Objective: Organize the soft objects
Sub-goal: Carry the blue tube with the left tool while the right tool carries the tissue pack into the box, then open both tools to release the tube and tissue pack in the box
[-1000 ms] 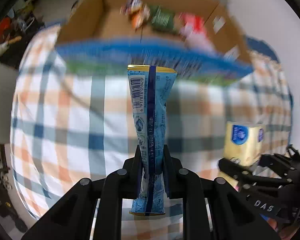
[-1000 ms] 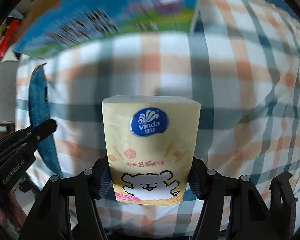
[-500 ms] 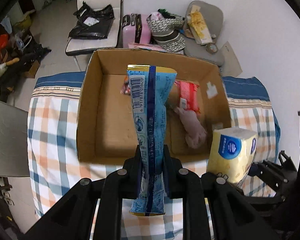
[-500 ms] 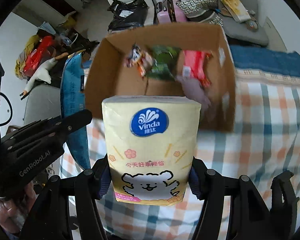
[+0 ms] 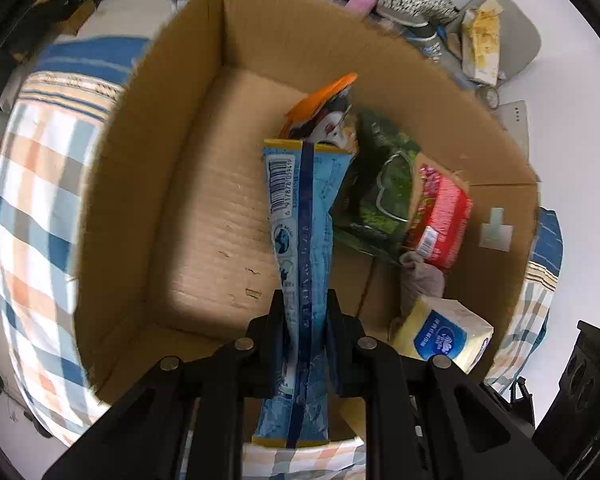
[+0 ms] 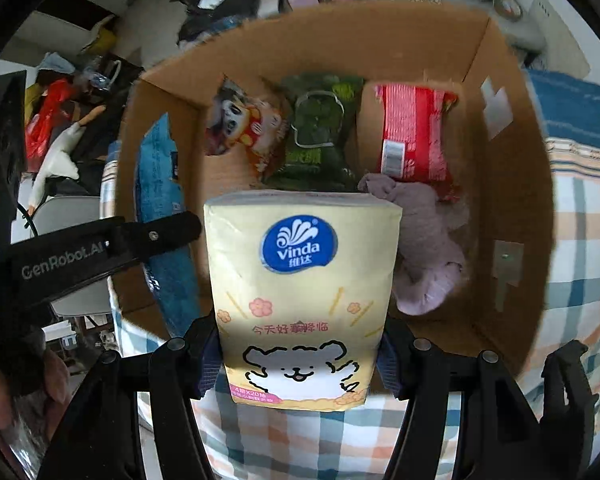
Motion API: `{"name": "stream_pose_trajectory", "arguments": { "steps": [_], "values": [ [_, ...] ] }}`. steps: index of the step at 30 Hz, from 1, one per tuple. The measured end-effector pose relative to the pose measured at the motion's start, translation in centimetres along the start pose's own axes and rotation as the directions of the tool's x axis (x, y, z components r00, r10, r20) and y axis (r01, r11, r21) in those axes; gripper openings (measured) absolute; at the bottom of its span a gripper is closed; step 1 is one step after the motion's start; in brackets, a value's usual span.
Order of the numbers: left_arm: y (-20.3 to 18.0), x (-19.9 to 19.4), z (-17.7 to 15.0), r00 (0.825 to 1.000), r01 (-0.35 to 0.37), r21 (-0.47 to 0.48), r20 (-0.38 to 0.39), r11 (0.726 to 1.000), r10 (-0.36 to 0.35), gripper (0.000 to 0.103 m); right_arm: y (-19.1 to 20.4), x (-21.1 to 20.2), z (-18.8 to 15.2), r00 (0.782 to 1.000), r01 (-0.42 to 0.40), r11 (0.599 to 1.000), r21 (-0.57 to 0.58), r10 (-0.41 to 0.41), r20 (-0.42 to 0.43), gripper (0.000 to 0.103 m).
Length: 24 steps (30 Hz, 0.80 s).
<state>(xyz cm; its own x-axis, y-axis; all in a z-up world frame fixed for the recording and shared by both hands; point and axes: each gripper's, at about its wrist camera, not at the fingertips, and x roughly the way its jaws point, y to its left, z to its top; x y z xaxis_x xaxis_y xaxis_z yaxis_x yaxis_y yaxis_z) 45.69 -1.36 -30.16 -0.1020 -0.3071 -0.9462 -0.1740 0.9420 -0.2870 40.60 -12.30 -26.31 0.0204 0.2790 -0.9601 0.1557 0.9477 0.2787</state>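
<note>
Over the cardboard box (image 5: 172, 184), the left tongs (image 5: 305, 344) pinch a light, crinkly blue pouch (image 5: 302, 248) low down, the right tongs (image 6: 300, 356) squeeze a soft, yielding tissue pack (image 6: 304, 292) by its sides.

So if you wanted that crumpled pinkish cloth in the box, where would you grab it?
Probably from straight above, pinching the raised bunched fold in the middle of the pinkish cloth. It lies limp on the floor of the cardboard box, with the red packet touching its far end and the box wall near its right side, so coming in from the side looks cramped.
</note>
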Motion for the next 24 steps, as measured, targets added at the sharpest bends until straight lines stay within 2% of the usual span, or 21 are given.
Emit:
{"name": "stream_pose_trajectory", "arguments": {
  "steps": [6,11,14,17,19,22,24],
  "values": [
    [-0.1,2.5,0.9,0.999,-0.029,0.015,-0.022,0.999,0.029,0.015,-0.3,3.7,1.2,0.999,0.022,1.0,0.01,-0.021,-0.05,0.065],
    [0.0,3.2,1.5,0.999,-0.043,0.031,-0.027,0.999,0.043,0.016,-0.5,6.0,1.8,0.998,0.033,0.999,0.003,-0.033,-0.062,0.066],
    [0.0,3.6,1.5,0.996,-0.074,0.056,-0.038,0.996,0.076,0.018,-0.7,7.0,2.0,0.996,0.039,0.999,0.003,-0.039,-0.076,0.066],
    [0.1,3.0,1.2,0.993,-0.118,0.07,-0.022,0.991,0.12,0.023,-0.7,7.9,2.2,0.994,0.048,0.999,-0.001,-0.048,-0.1,0.066],
    [-0.1,2.3,1.0,0.99,-0.144,0.091,0.005,0.985,0.144,0.03,-0.7,7.8,2.1,0.993,0.06,0.998,-0.003,-0.06,-0.101,0.067],
    [-0.5,1.1,0.4,0.985,-0.172,0.126,0.045,0.977,0.168,0.034,-1.0,7.1,2.0,0.993,0.079,0.997,-0.014,-0.08,-0.087,0.077],
    [-0.6,0.2,-0.1,0.983,-0.18,0.139,0.072,0.974,0.171,0.037,-0.9,6.3,1.8,0.993,0.093,0.995,-0.028,-0.095,-0.069,0.079]
  ]
}}
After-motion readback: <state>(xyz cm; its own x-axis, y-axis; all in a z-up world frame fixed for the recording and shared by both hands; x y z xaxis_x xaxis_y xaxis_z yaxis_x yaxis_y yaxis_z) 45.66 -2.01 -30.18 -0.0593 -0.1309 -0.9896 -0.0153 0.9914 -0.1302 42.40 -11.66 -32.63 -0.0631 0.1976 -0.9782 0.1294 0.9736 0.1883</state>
